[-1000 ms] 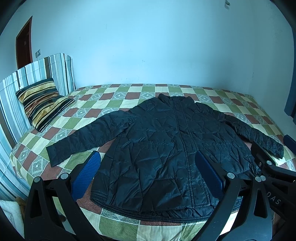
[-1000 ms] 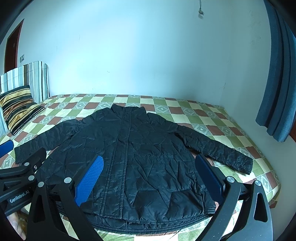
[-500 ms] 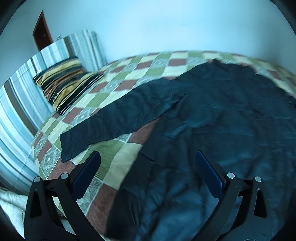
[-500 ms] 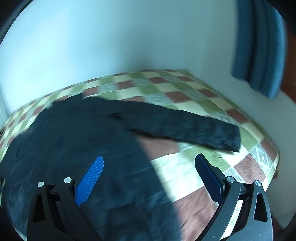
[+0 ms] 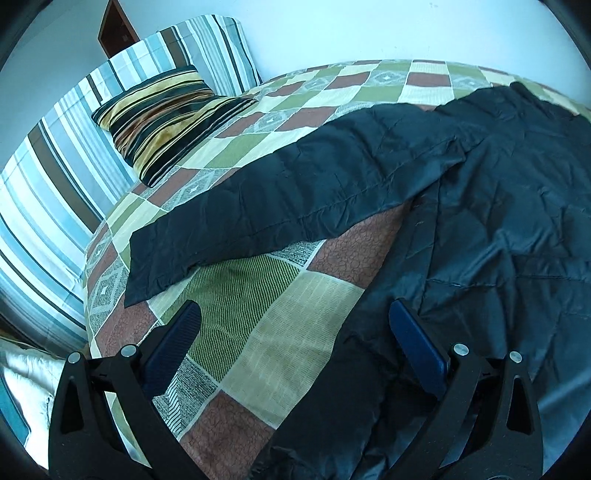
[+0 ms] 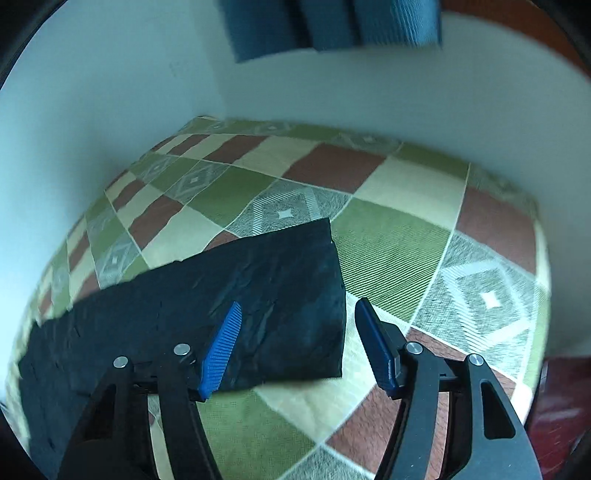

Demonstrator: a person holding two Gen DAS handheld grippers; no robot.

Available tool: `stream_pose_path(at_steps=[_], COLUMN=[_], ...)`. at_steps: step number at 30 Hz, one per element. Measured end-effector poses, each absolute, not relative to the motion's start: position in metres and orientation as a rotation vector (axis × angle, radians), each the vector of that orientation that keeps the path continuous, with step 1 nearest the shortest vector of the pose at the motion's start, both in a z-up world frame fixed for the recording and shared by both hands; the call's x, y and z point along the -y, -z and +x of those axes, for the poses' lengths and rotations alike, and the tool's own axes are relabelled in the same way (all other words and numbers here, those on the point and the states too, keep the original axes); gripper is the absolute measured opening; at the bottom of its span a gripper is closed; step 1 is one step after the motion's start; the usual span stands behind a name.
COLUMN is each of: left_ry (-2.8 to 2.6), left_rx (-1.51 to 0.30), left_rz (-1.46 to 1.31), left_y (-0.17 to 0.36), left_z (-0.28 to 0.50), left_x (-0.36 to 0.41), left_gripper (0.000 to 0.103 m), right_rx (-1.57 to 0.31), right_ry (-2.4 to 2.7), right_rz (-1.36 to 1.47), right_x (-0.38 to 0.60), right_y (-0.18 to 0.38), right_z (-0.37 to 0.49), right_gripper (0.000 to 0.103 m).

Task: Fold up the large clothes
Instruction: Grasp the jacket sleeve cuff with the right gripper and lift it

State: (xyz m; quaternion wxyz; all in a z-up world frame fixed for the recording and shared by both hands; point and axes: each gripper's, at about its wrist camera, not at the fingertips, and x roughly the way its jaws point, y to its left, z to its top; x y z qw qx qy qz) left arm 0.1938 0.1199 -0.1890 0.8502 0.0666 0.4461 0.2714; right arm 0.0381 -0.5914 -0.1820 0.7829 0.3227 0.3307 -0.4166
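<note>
While both grippers hang over the bed point(image 5: 258, 354), each has its fingers spread apart, gripping nothing. Left gripper point(image 5: 295, 343): black jacket point(image 5: 498, 206) lies flat on the checked bedspread, its side edge under the right finger point(image 5: 413, 343), one sleeve point(image 5: 258, 206) stretched ahead and left of the fingers. Striped pillow point(image 5: 162, 114) and striped headboard point(image 5: 48, 173) sit beyond the cuff. Right gripper point(image 6: 299, 343): other sleeve's cuff point(image 6: 295, 295) lies between the fingers, nearer the left one. Blue curtain point(image 6: 332, 26) hangs on the wall ahead.
</note>
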Motion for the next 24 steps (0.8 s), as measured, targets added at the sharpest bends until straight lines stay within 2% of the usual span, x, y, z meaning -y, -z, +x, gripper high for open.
stream_pose_path(at_steps=[7, 9, 11, 18, 21, 24], left_ry=[-0.597, -0.599, -0.602, -0.604, -0.6, -0.6], left_rx=[-0.932, -0.934, -0.937, -0.936, -0.935, -0.933], left_rz=[0.166, 0.164, 0.166, 0.167, 0.16, 0.157], left_y=[0.197, 0.199, 0.2, 0.204, 0.206, 0.207], left_z=[0.196, 0.197, 0.198, 0.199, 0.198, 0.198], left_x=[-0.117, -0.117, -0.116, -0.115, -0.116, -0.117], left_gripper=[0.101, 0.101, 0.101, 0.101, 0.101, 0.101], right_rx=[-0.749, -0.748, -0.75, -0.678, -0.618, -0.566], right_ry=[0.844, 0.853, 0.848, 0.844, 0.822, 0.774], right_rz=[0.829, 0.803, 0.761, 0.819, 0.797, 0.716], right_x=[0.605, 0.602, 0.598, 0.606, 0.595, 0.569], right_y=[0.219, 0.222, 0.221, 0.214, 0.192, 0.16], right_z=[0.044, 0.047, 0.055, 0.057, 0.061, 0.081], right_gripper=[0.068, 0.069, 0.067, 0.018, 0.01, 0.008])
